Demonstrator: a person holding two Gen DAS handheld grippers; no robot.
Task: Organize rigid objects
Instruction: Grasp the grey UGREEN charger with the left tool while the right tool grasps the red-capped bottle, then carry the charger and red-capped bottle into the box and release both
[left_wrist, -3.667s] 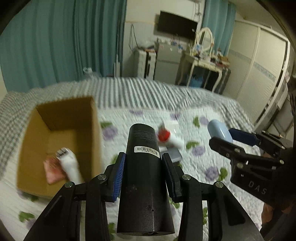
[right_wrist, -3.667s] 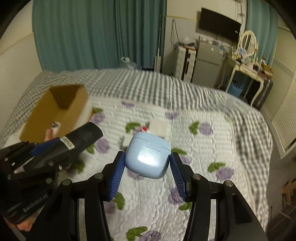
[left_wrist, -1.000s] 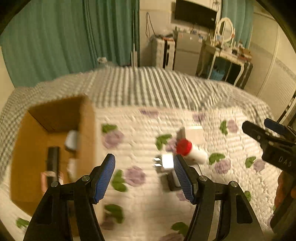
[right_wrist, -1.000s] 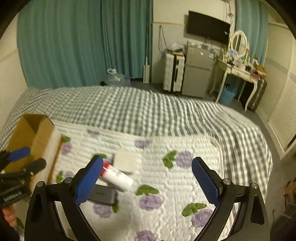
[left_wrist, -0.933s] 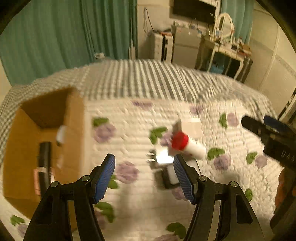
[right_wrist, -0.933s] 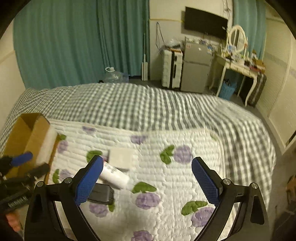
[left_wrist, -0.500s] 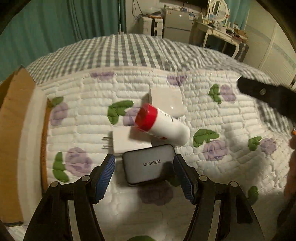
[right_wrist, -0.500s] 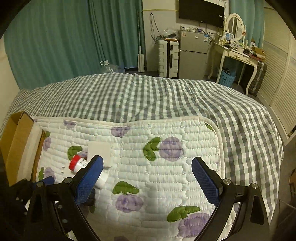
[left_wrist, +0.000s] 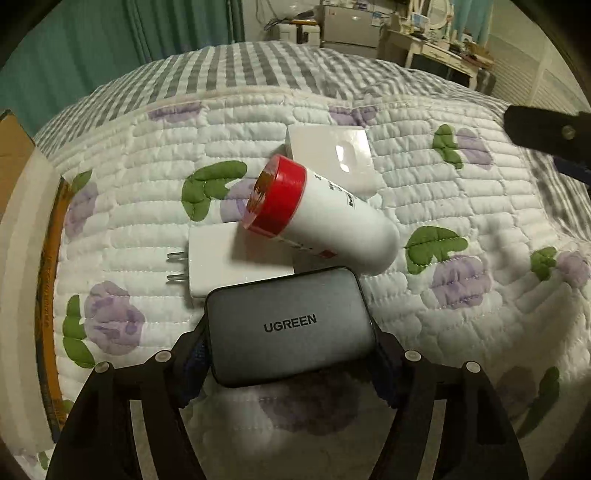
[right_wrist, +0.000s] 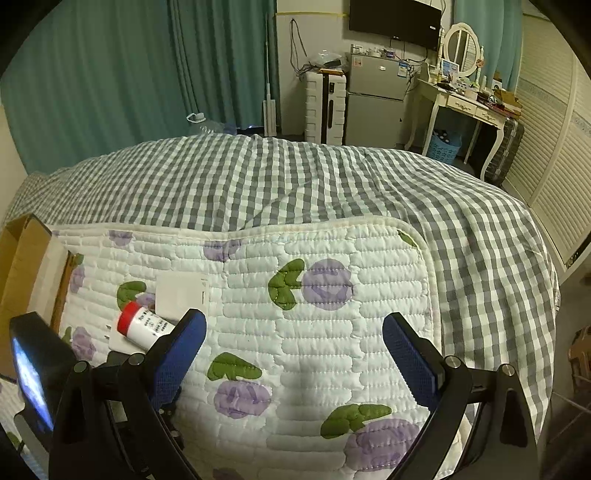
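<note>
Bedding comes first: a soft quilt with purple flowers carries every loose item. Cardboard box stands at its left edge. Grey charger, a smooth rounded slab, lies crosswise between the left gripper fingers, which bracket its short ends; firm contact is unclear. Above it rest a red-capped white bottle, white plug and flat white box. Right gripper hangs wide, empty, farther off.

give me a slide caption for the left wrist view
Left claw straddles a grey UGREEN charger on the floral quilt, beside a red-capped white bottle.
</note>
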